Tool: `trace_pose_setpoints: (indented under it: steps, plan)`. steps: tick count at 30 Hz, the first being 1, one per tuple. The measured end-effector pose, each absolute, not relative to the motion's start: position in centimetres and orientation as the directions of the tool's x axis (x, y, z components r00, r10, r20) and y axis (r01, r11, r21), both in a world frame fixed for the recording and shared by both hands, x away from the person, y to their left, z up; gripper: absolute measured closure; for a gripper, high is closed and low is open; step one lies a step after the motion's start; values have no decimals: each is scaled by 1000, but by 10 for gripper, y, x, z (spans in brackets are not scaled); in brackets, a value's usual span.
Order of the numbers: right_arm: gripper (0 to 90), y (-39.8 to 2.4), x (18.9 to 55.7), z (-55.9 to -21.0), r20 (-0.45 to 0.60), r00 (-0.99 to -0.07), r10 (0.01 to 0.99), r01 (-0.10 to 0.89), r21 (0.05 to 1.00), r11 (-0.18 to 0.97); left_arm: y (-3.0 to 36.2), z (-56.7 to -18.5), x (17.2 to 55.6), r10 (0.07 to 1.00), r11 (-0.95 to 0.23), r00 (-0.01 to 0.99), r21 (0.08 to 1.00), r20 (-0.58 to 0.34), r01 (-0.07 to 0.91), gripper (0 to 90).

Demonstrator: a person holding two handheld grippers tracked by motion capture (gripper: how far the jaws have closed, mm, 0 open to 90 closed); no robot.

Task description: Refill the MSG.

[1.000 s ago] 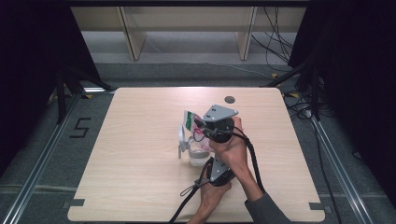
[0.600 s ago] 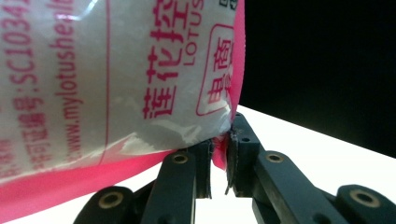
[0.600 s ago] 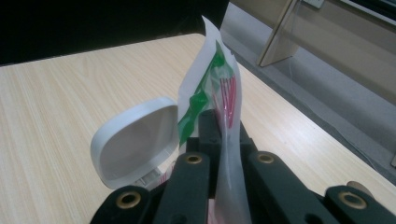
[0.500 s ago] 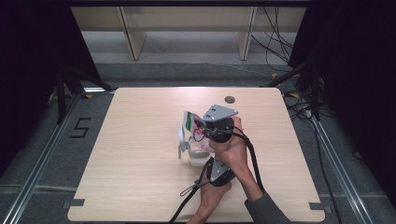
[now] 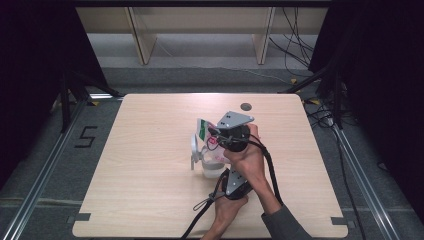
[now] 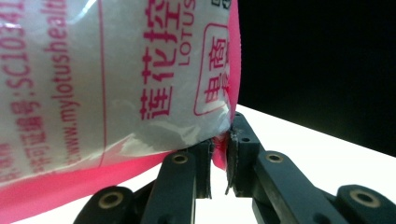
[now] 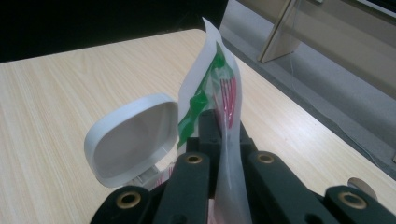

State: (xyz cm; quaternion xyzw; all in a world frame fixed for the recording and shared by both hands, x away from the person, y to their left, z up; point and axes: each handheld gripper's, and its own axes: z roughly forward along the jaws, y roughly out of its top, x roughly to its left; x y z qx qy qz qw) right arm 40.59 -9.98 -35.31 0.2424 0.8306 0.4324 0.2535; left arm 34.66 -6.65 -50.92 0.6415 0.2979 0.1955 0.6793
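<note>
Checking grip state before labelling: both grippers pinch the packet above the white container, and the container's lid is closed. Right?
Not quite: the lid is flipped open, standing up beside the packet, as the right gripper view shows. The rest holds: left gripper and right gripper both pinch the packet over the white container.

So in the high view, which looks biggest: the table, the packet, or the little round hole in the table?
1. table
2. packet
3. round hole
</note>
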Motion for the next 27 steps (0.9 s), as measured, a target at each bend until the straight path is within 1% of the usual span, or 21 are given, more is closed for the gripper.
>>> trace_pose_setpoints:
  steps: [6, 8, 10, 14, 17, 19, 22, 25, 26, 27]
  plan:
    - [893, -99, 405, -352, -185, -757, 626, 208, 841, 500, -65, -509, 347, 644, 91, 750, 989, -148, 117, 810]
    - [893, -100, 406, -352, -197, -758, 621, 193, 843, 503, -65, -509, 347, 644, 93, 750, 989, -149, 117, 810]
    - [893, -100, 405, -352, -169, -758, 630, 215, 847, 486, -65, -509, 347, 646, 90, 749, 989, -149, 119, 810]
    - [893, -101, 405, -352, -156, -758, 633, 224, 850, 478, -65, -509, 347, 646, 88, 749, 989, -145, 115, 810]
    - [893, -101, 406, -352, -170, -754, 634, 210, 853, 478, -65, -509, 347, 647, 86, 749, 990, -142, 114, 810]
    - [892, -100, 406, -351, -170, -769, 616, 204, 848, 489, -65, -509, 347, 646, 88, 750, 990, -143, 113, 810]
    - [891, -100, 406, -351, -171, -766, 619, 204, 849, 488, -65, -508, 347, 644, 88, 751, 989, -145, 115, 810]
    - [891, -99, 405, -350, -194, -759, 621, 189, 847, 496, -65, -508, 347, 640, 93, 755, 989, -145, 112, 810]
    - [892, -98, 405, -351, -187, -765, 616, 199, 841, 502, -64, -508, 348, 616, 81, 777, 991, -131, 104, 810]
    - [892, -99, 406, -351, -198, -759, 620, 187, 846, 499, -64, -507, 346, 642, 87, 753, 990, -144, 115, 810]
